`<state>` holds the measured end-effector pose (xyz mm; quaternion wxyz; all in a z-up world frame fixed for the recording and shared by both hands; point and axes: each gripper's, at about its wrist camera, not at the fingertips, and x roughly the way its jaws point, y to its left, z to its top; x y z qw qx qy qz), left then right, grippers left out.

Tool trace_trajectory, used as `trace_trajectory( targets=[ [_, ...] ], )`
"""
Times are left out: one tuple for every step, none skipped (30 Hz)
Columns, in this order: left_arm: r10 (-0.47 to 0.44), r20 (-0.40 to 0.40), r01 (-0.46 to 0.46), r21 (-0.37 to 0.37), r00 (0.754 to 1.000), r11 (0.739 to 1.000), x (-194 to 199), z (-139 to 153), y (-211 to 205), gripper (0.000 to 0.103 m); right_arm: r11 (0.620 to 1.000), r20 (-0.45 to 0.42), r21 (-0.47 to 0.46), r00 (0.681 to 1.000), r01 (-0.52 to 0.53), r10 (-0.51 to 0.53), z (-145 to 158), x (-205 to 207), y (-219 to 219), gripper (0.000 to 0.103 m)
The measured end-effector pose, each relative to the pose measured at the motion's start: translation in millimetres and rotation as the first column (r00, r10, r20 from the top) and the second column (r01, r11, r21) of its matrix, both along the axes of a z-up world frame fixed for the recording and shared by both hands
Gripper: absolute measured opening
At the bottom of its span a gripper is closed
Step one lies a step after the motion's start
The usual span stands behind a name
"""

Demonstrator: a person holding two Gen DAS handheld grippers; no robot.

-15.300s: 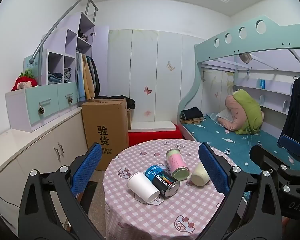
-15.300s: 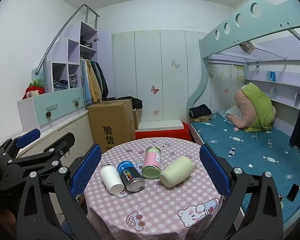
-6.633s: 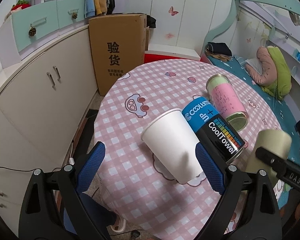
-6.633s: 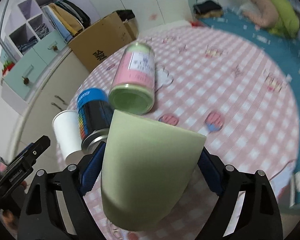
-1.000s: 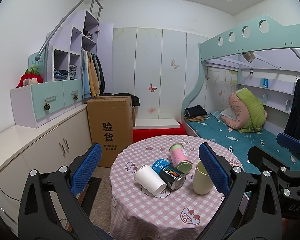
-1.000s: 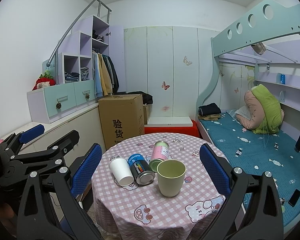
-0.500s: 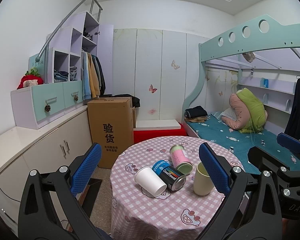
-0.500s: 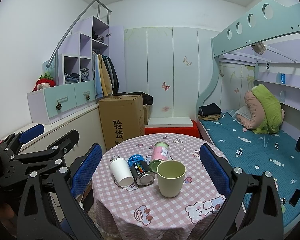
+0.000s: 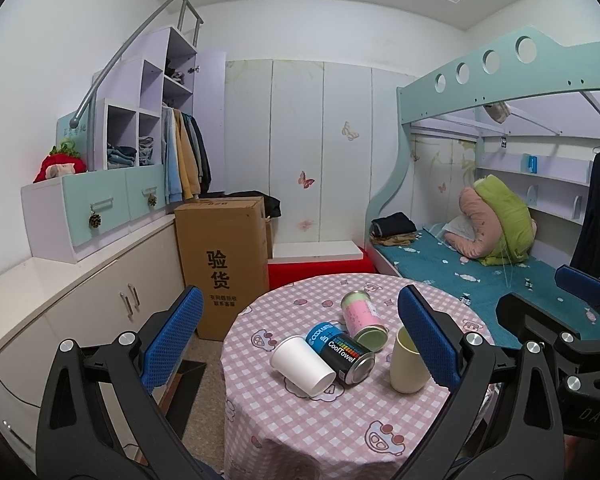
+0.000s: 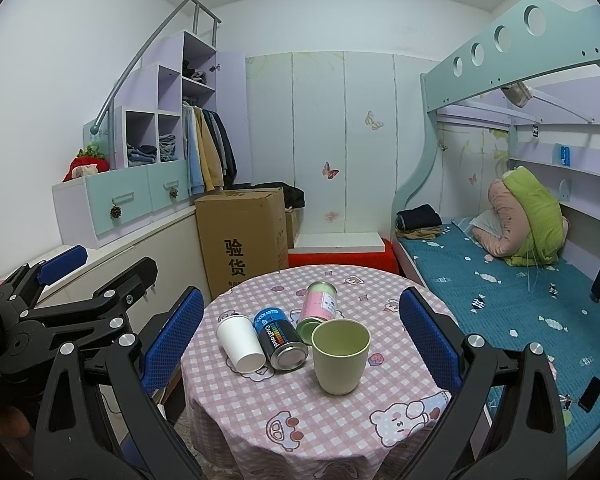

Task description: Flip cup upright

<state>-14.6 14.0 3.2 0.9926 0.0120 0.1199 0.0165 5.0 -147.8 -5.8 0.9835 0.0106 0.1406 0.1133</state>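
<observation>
A pale green cup (image 10: pixel 340 356) stands upright, mouth up, on the round table with a pink checked cloth (image 10: pixel 328 420); it also shows in the left wrist view (image 9: pixel 407 362). A white paper cup (image 10: pixel 241 343) (image 9: pixel 302 365) lies on its side. My left gripper (image 9: pixel 300 340) is open and empty, held back from the table. My right gripper (image 10: pixel 300 340) is open and empty, also back from the table. The left gripper shows at the left of the right wrist view (image 10: pixel 60 300).
A blue-black CoolTowel can (image 10: pixel 280 338) and a pink-green can (image 10: pixel 320 307) lie on their sides between the cups. A cardboard box (image 10: pixel 242 236) stands behind the table, low cabinets (image 10: pixel 112 264) to the left, a bunk bed (image 10: pixel 500 280) to the right.
Over the last second both grippers have barely moved; the view has shifted slightly. The green cup stands upright as before, where much earlier it lay on its side.
</observation>
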Motion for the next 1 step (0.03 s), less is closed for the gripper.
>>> trace_trajectory(
  targets=[
    [0.0, -0.002, 0.0, 0.001, 1.0, 1.0, 1.5, -0.2, -0.3, 0.098, 1.0, -0.002, 0.002, 1.0, 0.002, -0.002, -0.4, 1.1, 0.8, 0.095]
  ],
)
